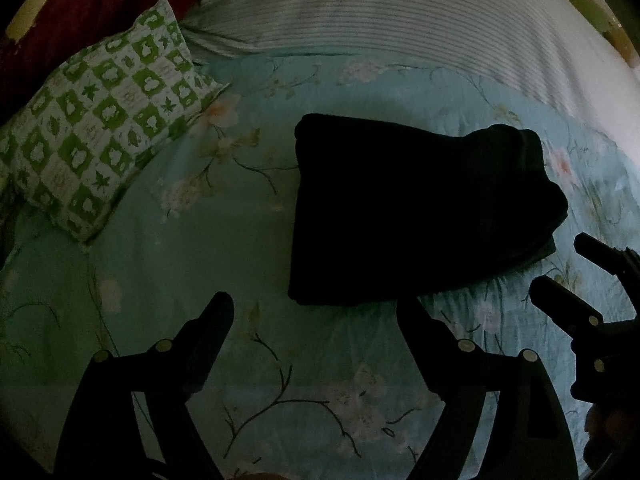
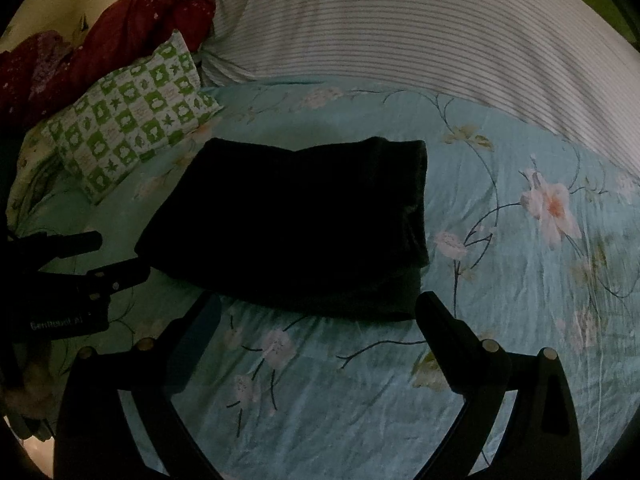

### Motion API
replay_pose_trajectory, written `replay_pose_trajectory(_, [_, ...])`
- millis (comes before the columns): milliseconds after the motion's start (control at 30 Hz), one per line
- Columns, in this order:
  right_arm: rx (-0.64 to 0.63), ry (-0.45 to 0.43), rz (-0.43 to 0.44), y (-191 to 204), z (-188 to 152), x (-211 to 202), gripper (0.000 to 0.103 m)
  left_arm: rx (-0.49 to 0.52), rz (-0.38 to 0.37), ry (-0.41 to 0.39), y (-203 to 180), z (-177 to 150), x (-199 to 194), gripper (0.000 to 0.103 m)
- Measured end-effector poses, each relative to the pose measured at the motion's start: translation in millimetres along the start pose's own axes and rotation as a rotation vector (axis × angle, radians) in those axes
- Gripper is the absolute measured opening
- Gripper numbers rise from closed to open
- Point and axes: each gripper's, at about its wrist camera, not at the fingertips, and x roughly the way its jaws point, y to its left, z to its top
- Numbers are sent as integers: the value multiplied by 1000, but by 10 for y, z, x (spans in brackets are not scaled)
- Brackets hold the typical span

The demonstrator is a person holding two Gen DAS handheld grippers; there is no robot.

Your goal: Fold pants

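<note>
The black pants (image 1: 416, 208) lie folded into a compact rectangle on the light blue floral bedsheet (image 1: 328, 360); they also show in the right wrist view (image 2: 296, 224). My left gripper (image 1: 320, 312) is open and empty, just short of the pants' near edge. My right gripper (image 2: 320, 308) is open and empty, its fingertips at the pants' near edge. The right gripper also shows in the left wrist view (image 1: 564, 264) at the right. The left gripper shows in the right wrist view (image 2: 116, 256) at the left, beside the pants.
A green and white checked pillow (image 1: 100, 128) lies to the left of the pants. A striped white bolster (image 2: 400, 40) runs along the back. A dark red blanket (image 2: 120, 32) is bunched at the back left.
</note>
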Motion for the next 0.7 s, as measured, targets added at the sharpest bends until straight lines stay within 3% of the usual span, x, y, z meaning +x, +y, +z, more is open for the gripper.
replay_pose_trajectory(700, [18,-5,16,8,25,-23,98,28,-7,-9,-13,16,2,84])
